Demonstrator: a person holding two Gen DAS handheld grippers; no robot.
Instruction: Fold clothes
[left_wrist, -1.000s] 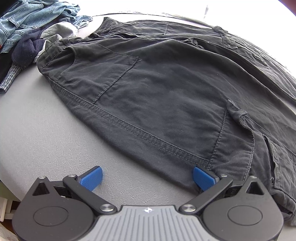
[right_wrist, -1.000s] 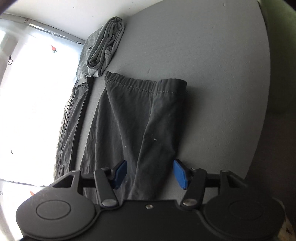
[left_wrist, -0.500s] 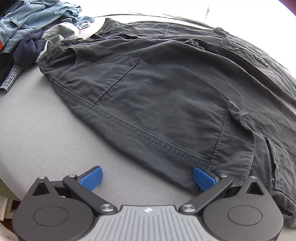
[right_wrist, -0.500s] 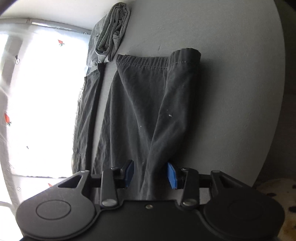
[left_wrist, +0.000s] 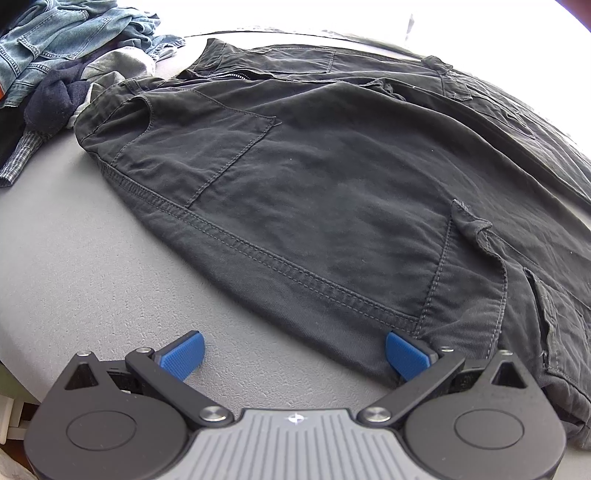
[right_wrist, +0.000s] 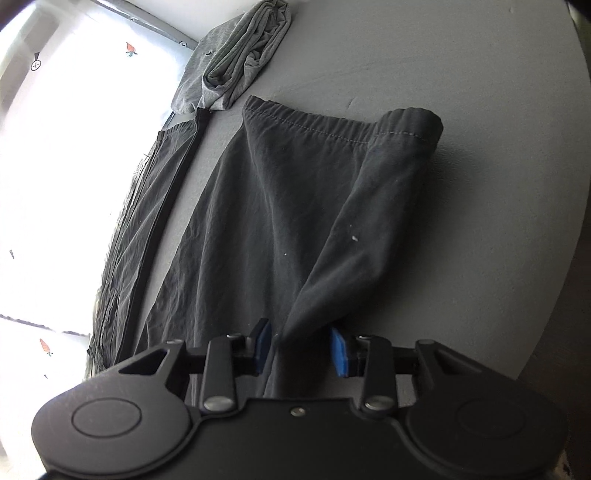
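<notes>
Dark grey cargo trousers lie spread on the grey table, waist end toward the far left. My left gripper is open at the trousers' near seam edge, its right pad over the cloth and its left pad over bare table. In the right wrist view a trouser leg with an elastic cuff stretches away from me. My right gripper has its jaws close around a raised fold of that leg, which is lifted off the table on the right side.
A heap of denim and dark clothes lies at the far left. A folded grey garment lies beyond the cuff. The table's rounded edge runs down the right, and a bright window is at the left.
My right gripper's jaws have narrowed onto the leg fold and lifted it, so the cuff's right side rose. The left gripper has barely moved.
</notes>
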